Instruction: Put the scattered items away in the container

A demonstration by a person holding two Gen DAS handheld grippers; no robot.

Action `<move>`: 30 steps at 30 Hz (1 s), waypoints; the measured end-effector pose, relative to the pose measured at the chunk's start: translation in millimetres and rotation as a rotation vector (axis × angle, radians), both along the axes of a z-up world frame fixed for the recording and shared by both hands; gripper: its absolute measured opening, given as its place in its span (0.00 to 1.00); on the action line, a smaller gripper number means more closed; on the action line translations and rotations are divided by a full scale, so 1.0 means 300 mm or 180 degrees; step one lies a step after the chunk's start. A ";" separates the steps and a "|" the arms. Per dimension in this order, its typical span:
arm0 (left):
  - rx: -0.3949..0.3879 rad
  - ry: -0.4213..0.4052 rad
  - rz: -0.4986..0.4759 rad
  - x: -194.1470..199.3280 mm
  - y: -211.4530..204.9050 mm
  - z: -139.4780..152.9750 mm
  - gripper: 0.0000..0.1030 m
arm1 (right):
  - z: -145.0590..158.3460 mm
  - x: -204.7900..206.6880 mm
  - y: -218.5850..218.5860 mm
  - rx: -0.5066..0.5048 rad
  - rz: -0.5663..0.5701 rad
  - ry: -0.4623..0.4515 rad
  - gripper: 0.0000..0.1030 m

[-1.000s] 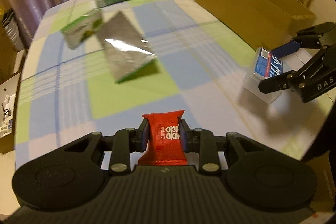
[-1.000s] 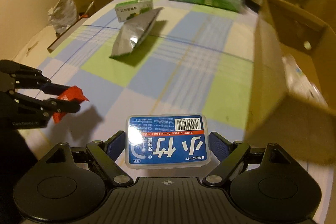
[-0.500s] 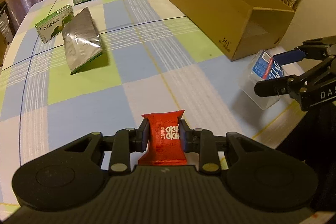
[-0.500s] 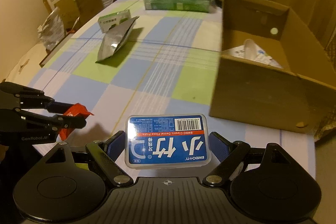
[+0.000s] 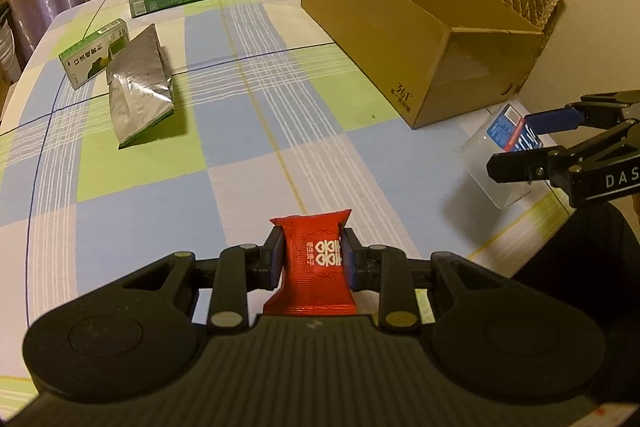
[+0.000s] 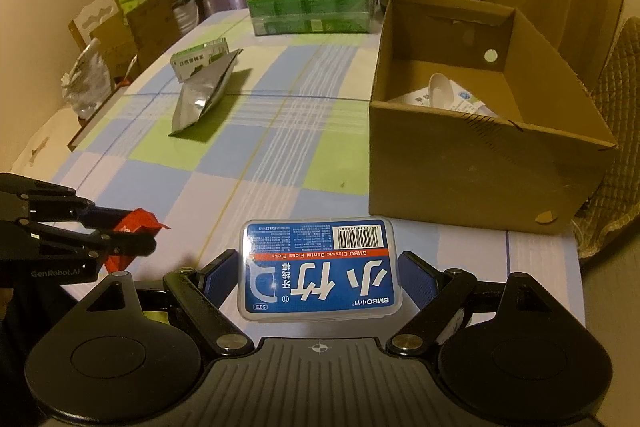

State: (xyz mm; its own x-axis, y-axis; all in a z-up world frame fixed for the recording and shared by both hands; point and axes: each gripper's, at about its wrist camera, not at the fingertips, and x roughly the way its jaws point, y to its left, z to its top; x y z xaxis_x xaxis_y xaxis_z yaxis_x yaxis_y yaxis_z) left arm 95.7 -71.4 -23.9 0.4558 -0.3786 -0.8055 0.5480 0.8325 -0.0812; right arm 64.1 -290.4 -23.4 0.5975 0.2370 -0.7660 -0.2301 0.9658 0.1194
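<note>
1. The open cardboard box (image 6: 480, 147) stands on the checked table (image 5: 160, 219), holding white packaging and a white spoon-like piece (image 6: 440, 93).
2. The left gripper (image 5: 311, 259) pinches a red sachet (image 5: 316, 267) upright, its long axis along the fingers.
3. The right gripper (image 6: 320, 273) clamps a floss box (image 6: 320, 269) by its short ends, label up, long axis across the fingers, held above the table just before the box.
4. A silver pouch (image 5: 138, 87) and green carton (image 5: 94, 53) lie touching, well apart from the box.
5. Since a second ago, both grips are unchanged; the views have steadied, and the right one has pulled back to show inside the box.
</note>
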 end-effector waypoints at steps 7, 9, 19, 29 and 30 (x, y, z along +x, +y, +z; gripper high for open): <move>-0.0050 -0.0040 -0.0052 -0.018 -0.031 0.032 0.24 | 0.012 -0.026 -0.030 0.0038 -0.0071 -0.0042 0.80; -0.0062 -0.0046 -0.0075 -0.021 -0.045 0.039 0.24 | 0.016 -0.031 -0.046 0.0046 -0.0110 -0.0053 0.80; -0.0106 -0.0047 -0.0202 -0.011 -0.126 0.061 0.24 | 0.054 -0.044 -0.142 0.0086 -0.0336 -0.0120 0.80; -0.0165 -0.0095 -0.0349 0.008 -0.220 0.098 0.24 | 0.085 -0.039 -0.217 0.0081 -0.0533 -0.0153 0.80; -0.0169 -0.0102 -0.0368 0.009 -0.231 0.102 0.24 | 0.089 -0.038 -0.223 0.0090 -0.0542 -0.0161 0.80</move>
